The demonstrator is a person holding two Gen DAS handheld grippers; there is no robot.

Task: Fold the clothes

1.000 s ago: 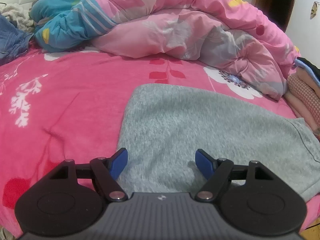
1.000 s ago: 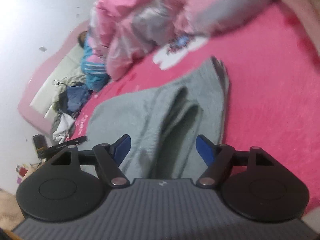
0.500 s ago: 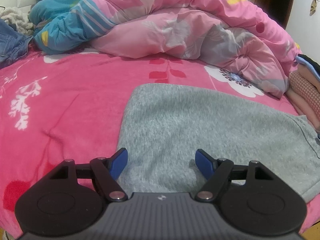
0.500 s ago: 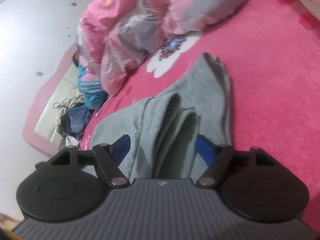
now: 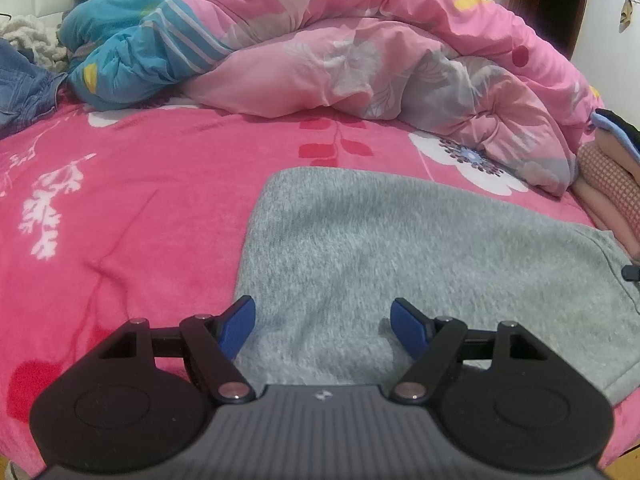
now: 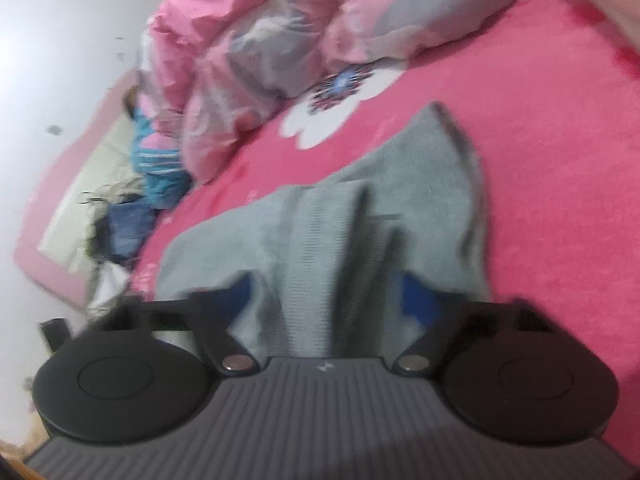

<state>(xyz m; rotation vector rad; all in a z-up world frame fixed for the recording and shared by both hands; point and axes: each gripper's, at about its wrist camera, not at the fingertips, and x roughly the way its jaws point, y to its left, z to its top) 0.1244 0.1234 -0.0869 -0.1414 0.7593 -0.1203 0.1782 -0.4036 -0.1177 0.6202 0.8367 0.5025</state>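
Tilting over since half a second ago, the right gripper (image 6: 328, 292) hovers spread above the grey sweater's (image 5: 400, 248) bunched ribbed fold; the left gripper (image 5: 322, 320) stays spread over it on the bed (image 5: 140, 208), so folding seems midway.

Bare pink bedspread (image 5: 120, 208) is lying open toward the bed's left edge; a heaped quilt (image 5: 360, 60) is blocking the far side, folded clothes (image 5: 612, 176) crowding the right edge.

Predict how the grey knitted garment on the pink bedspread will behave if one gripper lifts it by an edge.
The grey knitted garment would likely droop: it already bunches into soft folds. Probably light, and its fuzzy surface looks unlikely to slip.
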